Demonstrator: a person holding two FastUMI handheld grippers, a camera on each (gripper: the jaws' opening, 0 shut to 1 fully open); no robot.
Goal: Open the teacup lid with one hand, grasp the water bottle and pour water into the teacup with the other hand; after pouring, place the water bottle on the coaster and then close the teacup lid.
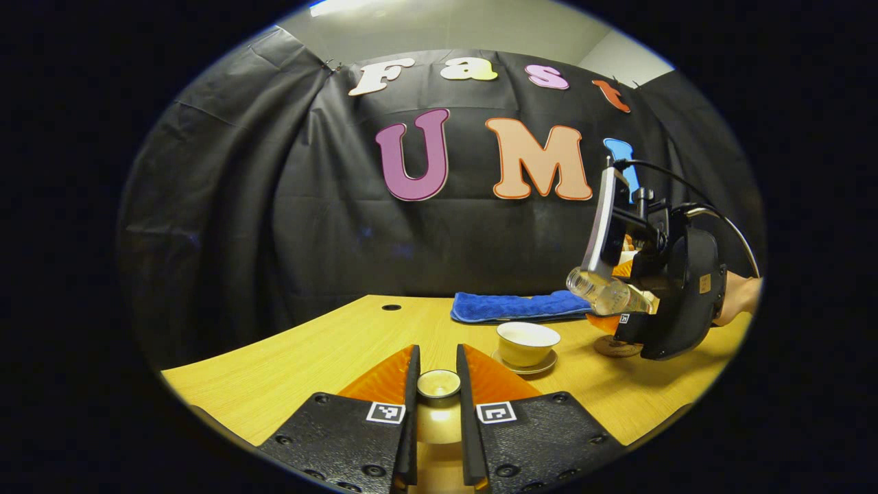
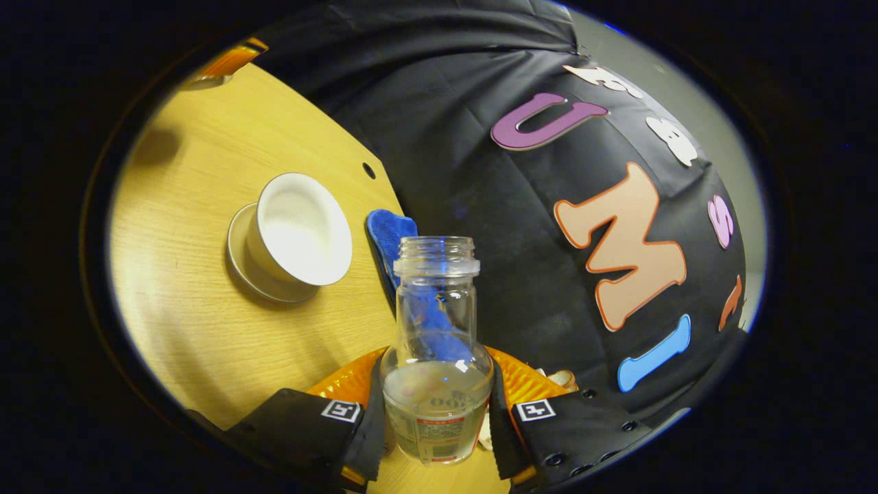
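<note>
My left gripper [image 1: 437, 363] is shut on the cream teacup lid [image 1: 439, 384], held just above the table near its front. The open teacup [image 1: 527, 342] stands lidless on its saucer [image 1: 525, 367], to the right and beyond the lid. My right gripper [image 2: 433, 374] is shut on the clear water bottle [image 2: 435, 329], uncapped, with a little water in its bottom. In the left gripper view that bottle [image 1: 607, 293] is tilted, mouth pointing left, above and right of the cup. The cup [image 2: 302, 230] shows a pale inside. A round coaster [image 1: 614, 346] lies under the right gripper [image 1: 627, 302].
A folded blue towel [image 1: 514, 307] lies behind the cup, near the wall. The wooden table [image 1: 309, 363] has a small hole [image 1: 392, 307] at the back. A hand [image 1: 744, 295] holds the right gripper at the far right edge.
</note>
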